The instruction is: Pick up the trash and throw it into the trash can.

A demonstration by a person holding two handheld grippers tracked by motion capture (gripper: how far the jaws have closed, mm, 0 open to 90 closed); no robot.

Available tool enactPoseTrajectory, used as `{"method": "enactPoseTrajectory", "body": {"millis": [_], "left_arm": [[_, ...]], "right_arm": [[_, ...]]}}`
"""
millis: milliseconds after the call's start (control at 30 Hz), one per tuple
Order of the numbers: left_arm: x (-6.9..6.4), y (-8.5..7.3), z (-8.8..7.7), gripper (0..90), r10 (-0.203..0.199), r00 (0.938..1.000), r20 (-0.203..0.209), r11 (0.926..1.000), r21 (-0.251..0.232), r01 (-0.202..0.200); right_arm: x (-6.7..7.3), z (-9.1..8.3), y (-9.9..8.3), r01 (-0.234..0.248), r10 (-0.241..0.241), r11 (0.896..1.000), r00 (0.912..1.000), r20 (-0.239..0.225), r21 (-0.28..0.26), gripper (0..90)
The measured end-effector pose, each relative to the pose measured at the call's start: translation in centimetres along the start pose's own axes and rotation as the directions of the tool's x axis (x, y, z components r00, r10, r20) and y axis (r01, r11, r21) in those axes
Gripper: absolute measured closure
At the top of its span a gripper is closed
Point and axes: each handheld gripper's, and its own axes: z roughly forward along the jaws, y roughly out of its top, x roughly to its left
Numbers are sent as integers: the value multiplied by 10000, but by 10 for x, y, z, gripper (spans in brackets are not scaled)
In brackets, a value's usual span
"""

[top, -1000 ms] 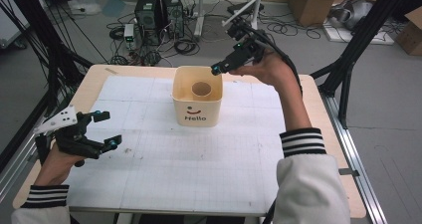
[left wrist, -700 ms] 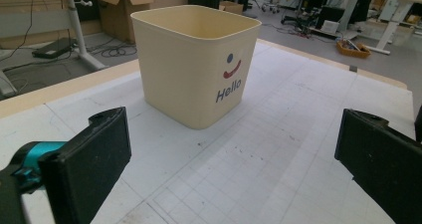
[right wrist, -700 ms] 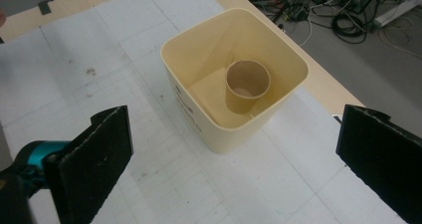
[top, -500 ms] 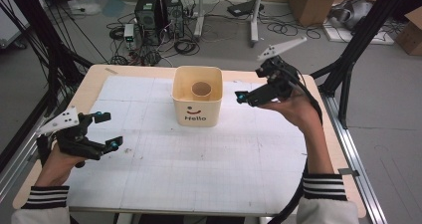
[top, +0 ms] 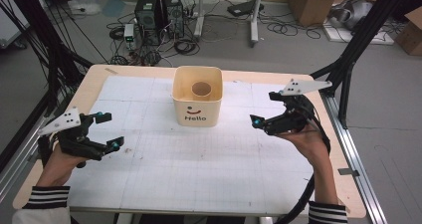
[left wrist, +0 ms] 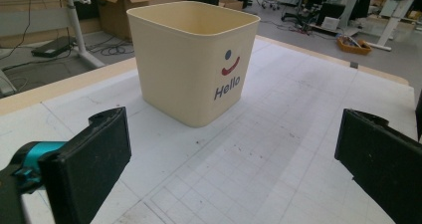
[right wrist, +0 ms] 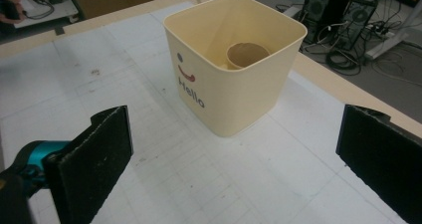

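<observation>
Near the far middle of the surface (top: 149,184) sits the cream tub (top: 197,97) with "Hello" on its side, and down inside it stands a brown cup (top: 201,89), upright. Left gripper (top: 107,132) hangs low over the near left corner, jaws wide apart, nothing between them, pointed toward the tub. Right gripper (top: 263,109) is up off the surface to the right of the tub, well apart from it, jaws spread wide and empty too.
</observation>
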Motion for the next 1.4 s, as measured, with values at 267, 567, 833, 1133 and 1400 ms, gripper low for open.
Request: {"method": "enactPoseTrajectory", "body": {"millis": [267, 567, 833, 1133, 1400], "left_arm": [[0, 0, 0, 17, 69, 9999, 121, 9999, -85, -68], [-2, 0, 0, 17, 131, 9999, 112, 9999, -54, -131], [-3, -1, 1, 17, 186, 9997, 129, 9998, -1, -186], [-3, -1, 0, 17, 178, 9998, 132, 9998, -94, -177], [-3, -1, 1, 17, 202, 9997, 145, 9998, -39, -202]], "right_arm": [[5, -10, -41, -11, 4, 9947, 10000, -75, -1030, 2], [9, -14, -81, -413, 408, 9810, 9991, -64, -1893, 2], [12, -15, -105, -389, 423, 9668, 9991, 78, -2525, 2], [12, -16, -118, -586, 589, 9619, 9982, -69, -2671, 2], [12, -15, -118, -630, 621, 9620, 9980, -119, -2658, 2]]}}
